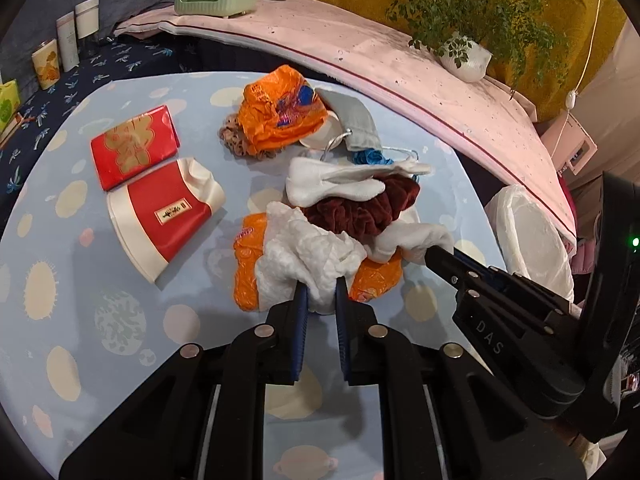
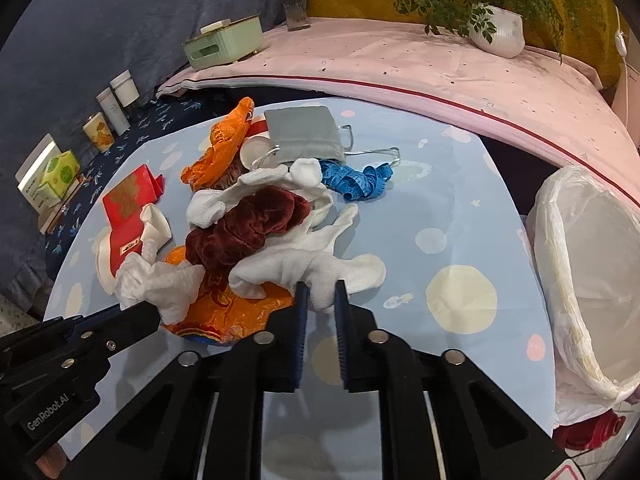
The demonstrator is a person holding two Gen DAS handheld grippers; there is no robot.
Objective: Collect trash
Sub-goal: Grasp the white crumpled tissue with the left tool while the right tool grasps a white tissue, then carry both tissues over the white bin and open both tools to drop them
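Left wrist view first: my left gripper point(image 1: 322, 294) has its jaws closed narrow on a crumpled white paper towel point(image 1: 308, 256), which lies directly ahead of the jaws, on top of an orange plastic wrapper point(image 1: 248, 276). At the right side of this view my right gripper point(image 1: 436, 254) pinches the end of a white cloth piece point(image 1: 412, 236). This piece runs to the left under a dark red velvet scrunchie point(image 1: 360, 208). The trash bin point(image 1: 532, 240), lined with a white bag, stands at the right edge of the worktop point(image 1: 120, 320), behind the right gripper.

Right wrist view: the right jaws are also narrow and hold the white cloth piece point(image 2: 312, 268). Its long axis goes from the jaws up and to the left, into the pile. The trash bin point(image 2: 592, 264) is open just beside the worktop, to the right of these jaws and near them. The left gripper point(image 2: 154, 314) enters from the lower left with the paper towel point(image 2: 160, 284), well farther from the bin.

I judge that the right hand is the nearer one to the bin. The left hand would have to pass across the pile and past the right gripper.
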